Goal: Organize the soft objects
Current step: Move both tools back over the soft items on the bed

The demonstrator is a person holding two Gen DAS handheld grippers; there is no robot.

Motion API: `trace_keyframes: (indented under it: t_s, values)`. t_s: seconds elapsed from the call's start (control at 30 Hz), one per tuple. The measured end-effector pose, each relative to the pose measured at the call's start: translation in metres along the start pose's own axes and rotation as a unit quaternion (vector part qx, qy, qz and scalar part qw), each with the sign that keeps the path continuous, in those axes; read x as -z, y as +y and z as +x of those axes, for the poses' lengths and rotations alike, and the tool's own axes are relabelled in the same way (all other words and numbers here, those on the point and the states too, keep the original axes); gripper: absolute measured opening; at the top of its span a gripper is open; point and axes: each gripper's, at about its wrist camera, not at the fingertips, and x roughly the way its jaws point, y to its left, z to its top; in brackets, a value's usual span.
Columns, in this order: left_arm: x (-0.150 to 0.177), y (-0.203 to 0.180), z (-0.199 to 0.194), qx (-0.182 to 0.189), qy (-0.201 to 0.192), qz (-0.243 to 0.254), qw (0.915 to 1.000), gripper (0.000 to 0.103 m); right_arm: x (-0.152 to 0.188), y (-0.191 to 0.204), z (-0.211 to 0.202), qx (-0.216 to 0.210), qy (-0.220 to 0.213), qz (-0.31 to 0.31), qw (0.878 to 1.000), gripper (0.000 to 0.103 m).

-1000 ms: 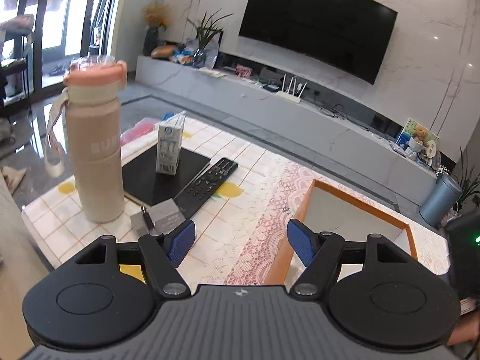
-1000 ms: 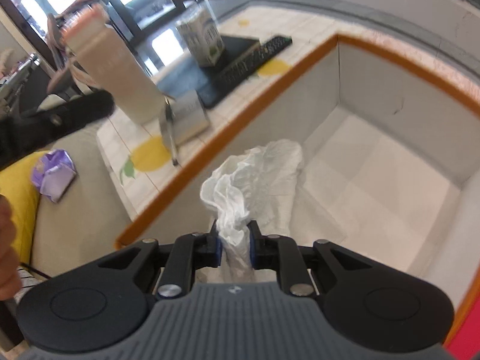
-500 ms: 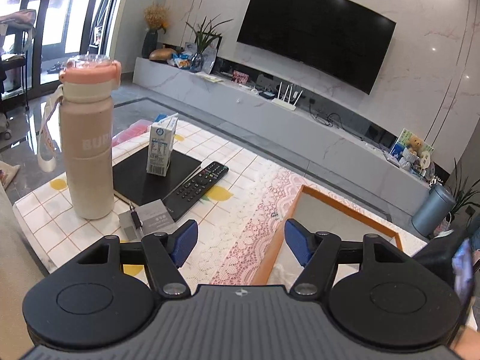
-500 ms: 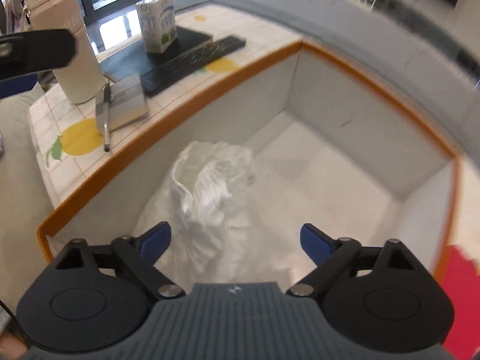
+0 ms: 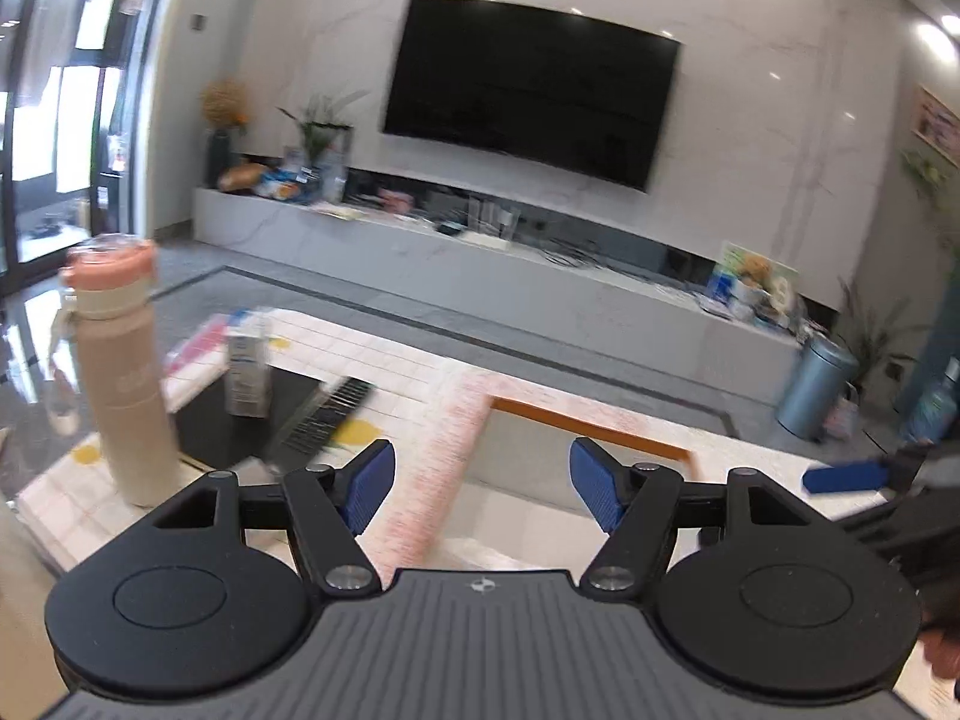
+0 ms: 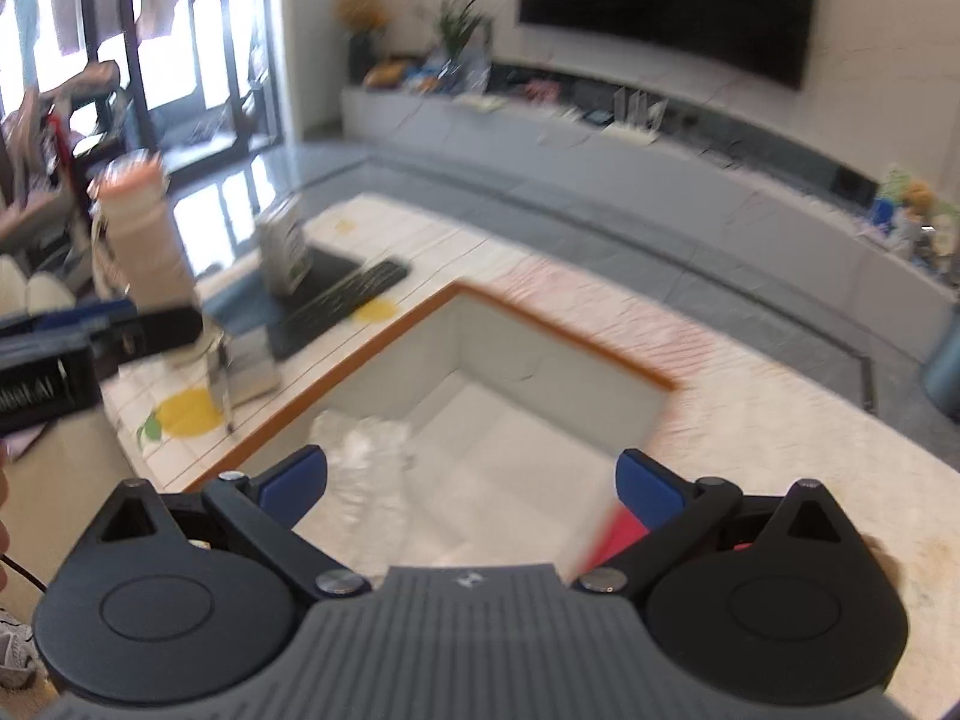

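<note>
Opening wide and empty, the right tongs (image 6: 471, 483) hang above the box (image 6: 543, 324); the white cloth (image 6: 366, 456) lies inside it. Left tongs (image 5: 483, 489) stand wide, empty.

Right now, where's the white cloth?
In the right wrist view, the white cloth lies inside the orange-rimmed box, against its near-left wall.

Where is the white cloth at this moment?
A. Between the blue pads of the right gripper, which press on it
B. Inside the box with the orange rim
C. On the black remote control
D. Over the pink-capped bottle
B: the white cloth lies inside the box, while the opening right gripper has nothing between its pads.
</note>
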Motion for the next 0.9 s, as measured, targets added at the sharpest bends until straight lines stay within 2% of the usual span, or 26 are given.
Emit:
trace_keyframes:
  t_s: [0.17,0.27,0.37,0.5,0.6,0.67,0.73,0.9]
  values:
    - [0.005,-0.053,-0.002,0.036,0.021,0.036,0.9985,0.080,0.025,-0.049,-0.057,0.037,-0.014,0.015,0.999,0.100]
    - [0.016,-0.089,0.003,0.049,0.027,0.066,0.9962,0.081,0.046,-0.079,-0.084,0.065,0.003,0.003,0.998,0.100]
    - [0.031,-0.126,0.011,0.074,0.049,0.093,0.9917,0.081,0.071,-0.110,-0.100,0.106,0.020,0.002,0.994,0.100]
    - [0.054,-0.179,0.023,0.132,0.079,0.148,0.9771,0.082,0.109,-0.157,-0.111,0.142,0.037,0.036,0.989,0.100]
    - [0.080,-0.213,0.032,0.161,0.097,0.205,0.9604,0.082,0.137,-0.186,-0.109,0.144,0.046,0.069,0.986,0.100]
    - [0.099,-0.230,0.039,0.176,0.102,0.238,0.9497,0.083,0.152,-0.198,-0.097,0.143,0.074,0.078,0.984,0.100]
    - [0.117,-0.243,0.048,0.196,0.118,0.269,0.9356,0.083,0.169,-0.204,-0.084,0.141,0.083,0.088,0.983,0.100]
    - [0.156,-0.241,0.061,0.206,0.149,0.273,0.9277,0.083,0.204,-0.215,-0.042,0.109,0.133,0.144,0.975,0.100]
